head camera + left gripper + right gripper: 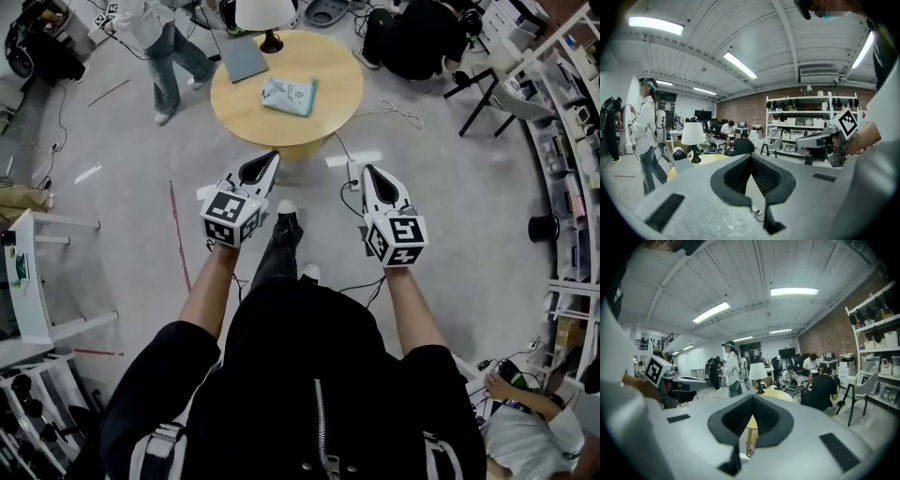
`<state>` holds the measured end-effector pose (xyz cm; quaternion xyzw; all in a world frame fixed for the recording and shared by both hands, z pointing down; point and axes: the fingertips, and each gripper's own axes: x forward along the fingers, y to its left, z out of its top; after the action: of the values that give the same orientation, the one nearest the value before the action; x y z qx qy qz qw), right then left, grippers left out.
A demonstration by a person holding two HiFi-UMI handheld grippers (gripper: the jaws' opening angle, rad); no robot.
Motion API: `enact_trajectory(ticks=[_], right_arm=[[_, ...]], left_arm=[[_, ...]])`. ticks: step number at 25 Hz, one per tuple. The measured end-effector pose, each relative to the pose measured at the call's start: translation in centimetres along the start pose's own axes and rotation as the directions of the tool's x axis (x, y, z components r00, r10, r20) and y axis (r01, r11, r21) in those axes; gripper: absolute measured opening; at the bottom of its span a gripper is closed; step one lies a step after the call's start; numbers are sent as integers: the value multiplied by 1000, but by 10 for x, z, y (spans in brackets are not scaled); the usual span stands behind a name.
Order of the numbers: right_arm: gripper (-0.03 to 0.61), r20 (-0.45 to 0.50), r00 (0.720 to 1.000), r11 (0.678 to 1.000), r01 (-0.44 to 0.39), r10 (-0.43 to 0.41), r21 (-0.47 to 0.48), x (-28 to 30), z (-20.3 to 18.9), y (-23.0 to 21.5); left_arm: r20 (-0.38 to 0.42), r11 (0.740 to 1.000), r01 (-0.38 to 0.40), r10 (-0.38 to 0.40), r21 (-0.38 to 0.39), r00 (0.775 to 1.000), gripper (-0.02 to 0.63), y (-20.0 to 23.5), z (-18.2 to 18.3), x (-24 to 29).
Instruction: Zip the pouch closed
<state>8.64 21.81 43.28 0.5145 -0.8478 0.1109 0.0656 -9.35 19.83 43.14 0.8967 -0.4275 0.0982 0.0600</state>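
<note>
The pouch (289, 97), pale teal and white, lies flat on a round wooden table (328, 66) ahead of me. My left gripper (271, 156) and right gripper (368, 170) are held side by side over the floor, short of the table and pointing toward it. Both are shut with nothing between the jaws. In the left gripper view the left gripper (751, 157) hides the pouch; only the table's edge (689, 163) and a lamp (692, 136) show. The right gripper view looks past the right gripper (752, 399) to the table (777, 393) and the lamp (758, 372).
A grey laptop (244, 58) and the lamp's base (271, 41) share the table. A person (157, 37) stands at its left; others sit behind it (412, 37). A power strip (354, 172) and cables lie on the floor. A white rack (28, 272) stands left, shelves (572, 141) right.
</note>
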Motion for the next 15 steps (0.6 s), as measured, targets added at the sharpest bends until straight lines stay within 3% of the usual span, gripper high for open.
enact_trajectory(ticks=[7, 15], right_arm=[[5, -19, 1000, 1000, 20, -20, 0, 47, 2, -31], [5, -41, 999, 999, 36, -35, 2, 138, 27, -65]], left_arm=[[-8, 999, 33, -33, -10, 999, 5, 28, -1, 56], [-33, 996, 81, -81, -22, 996, 5, 91, 11, 134]])
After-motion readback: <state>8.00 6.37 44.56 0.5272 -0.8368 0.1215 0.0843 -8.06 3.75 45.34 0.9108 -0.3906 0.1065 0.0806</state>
